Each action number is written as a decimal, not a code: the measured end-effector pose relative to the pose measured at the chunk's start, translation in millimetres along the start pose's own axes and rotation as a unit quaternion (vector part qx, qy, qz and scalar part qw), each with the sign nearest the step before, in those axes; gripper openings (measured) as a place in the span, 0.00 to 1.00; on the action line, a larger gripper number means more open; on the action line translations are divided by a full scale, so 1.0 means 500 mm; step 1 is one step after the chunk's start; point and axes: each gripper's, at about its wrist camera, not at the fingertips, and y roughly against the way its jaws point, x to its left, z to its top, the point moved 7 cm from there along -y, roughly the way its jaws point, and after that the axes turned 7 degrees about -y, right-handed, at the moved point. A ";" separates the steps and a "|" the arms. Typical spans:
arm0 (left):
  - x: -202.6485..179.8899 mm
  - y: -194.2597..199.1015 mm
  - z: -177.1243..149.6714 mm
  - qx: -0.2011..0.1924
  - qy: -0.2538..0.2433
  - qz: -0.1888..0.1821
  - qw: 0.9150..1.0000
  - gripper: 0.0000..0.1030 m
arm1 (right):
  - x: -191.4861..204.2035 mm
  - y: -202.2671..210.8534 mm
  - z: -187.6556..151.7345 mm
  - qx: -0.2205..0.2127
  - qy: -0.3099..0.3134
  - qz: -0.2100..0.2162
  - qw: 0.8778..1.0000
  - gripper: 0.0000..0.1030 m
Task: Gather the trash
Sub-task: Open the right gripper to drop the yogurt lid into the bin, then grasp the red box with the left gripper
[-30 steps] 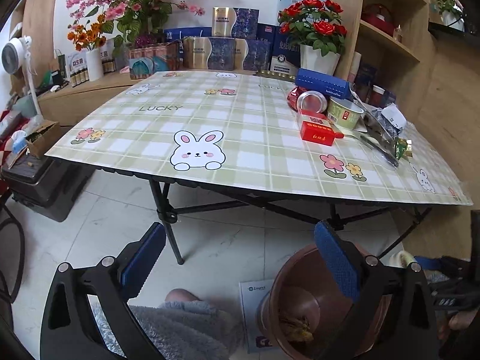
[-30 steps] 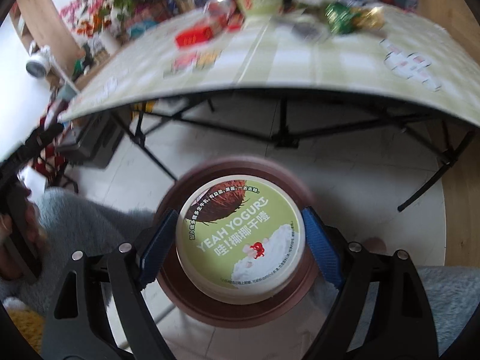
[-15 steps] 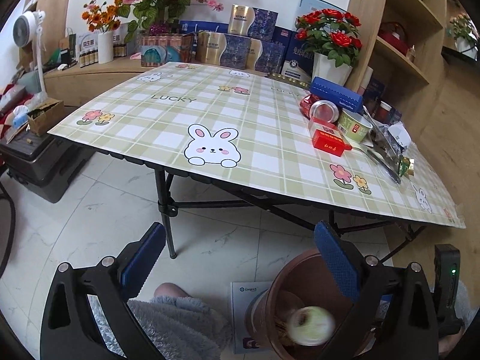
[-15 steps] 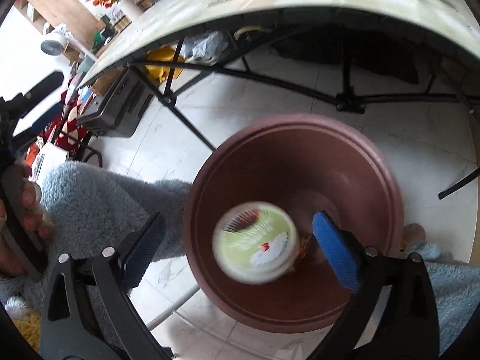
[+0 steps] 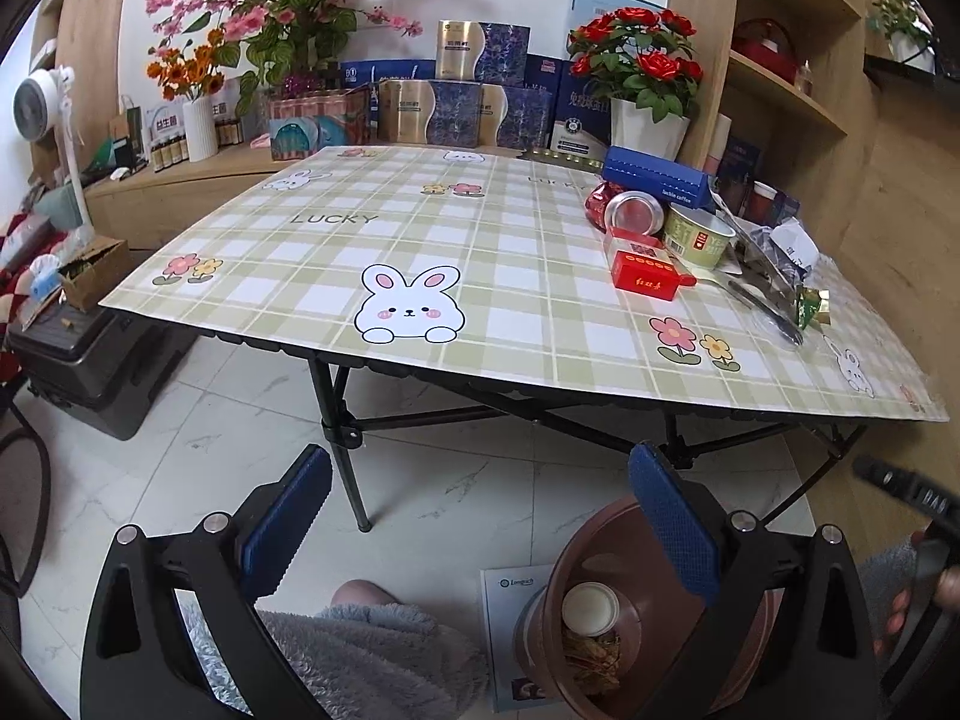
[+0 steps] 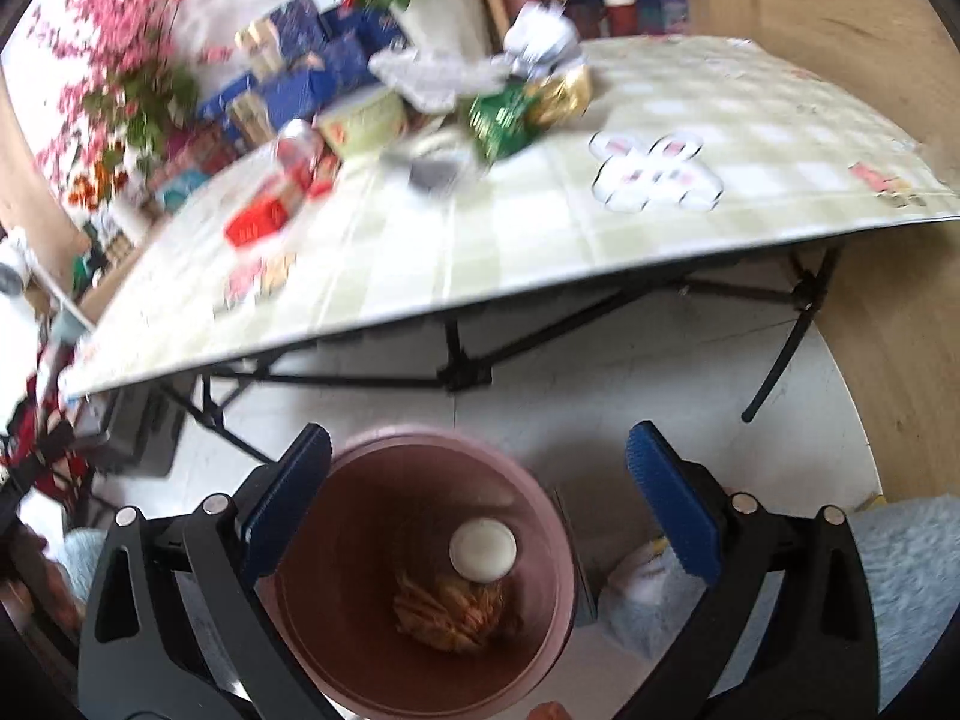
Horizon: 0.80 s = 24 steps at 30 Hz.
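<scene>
Plastic yogurt tub (image 6: 482, 548) lay base-up inside the brown bin (image 6: 543, 498) on the floor, atop crumpled orange scraps; you would have judged it light, stiff, slick-walled, best pinched across the rim. Your right gripper (image 6: 478, 501) hung above with jaws just opened wide and empty. Your left gripper (image 5: 480, 531) was likewise spread, holding nothing, while more trash waited on the table (image 5: 522, 300).

Left gripper (image 5: 480, 516): 2 black plastic fingers with triangular cut-outs, 2 silver screw heads on each, blue textured pads (image 5: 672, 531) with toothed edges. Right gripper (image 6: 479, 495): same build, black frame, blue pads (image 6: 672, 516), silver screws. Person wears fluffy grey-blue fleece (image 5: 360, 666); same pale blue fleece (image 6: 906, 594) beside right gripper.
</scene>
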 end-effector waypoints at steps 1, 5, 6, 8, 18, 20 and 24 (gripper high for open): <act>0.000 0.001 0.001 0.000 -0.001 0.000 1.000 0.94 | -0.006 0.005 0.010 -0.004 -0.003 0.002 1.000 0.95; -0.002 0.002 0.001 0.002 -0.006 0.002 1.000 0.94 | -0.006 0.027 0.038 -0.022 -0.005 0.009 1.000 0.95; -0.003 0.001 0.002 0.003 -0.005 0.001 1.000 0.94 | -0.004 0.030 0.043 -0.022 -0.004 0.016 1.000 0.95; -0.004 0.001 0.004 0.005 -0.006 -0.002 1.000 0.94 | -0.001 0.038 0.047 -0.025 -0.005 0.029 0.999 0.95; -0.071 -0.026 0.069 0.017 -0.052 -0.036 0.998 0.94 | -0.008 0.043 0.108 -0.033 -0.032 0.045 0.998 0.95; -0.090 -0.037 0.090 0.018 -0.058 -0.046 0.997 0.94 | -0.006 0.045 0.125 -0.037 -0.035 0.056 0.997 0.95; -0.135 -0.088 0.155 0.027 -0.068 -0.069 0.995 0.94 | -0.010 0.031 0.144 -0.016 -0.036 0.059 0.997 0.95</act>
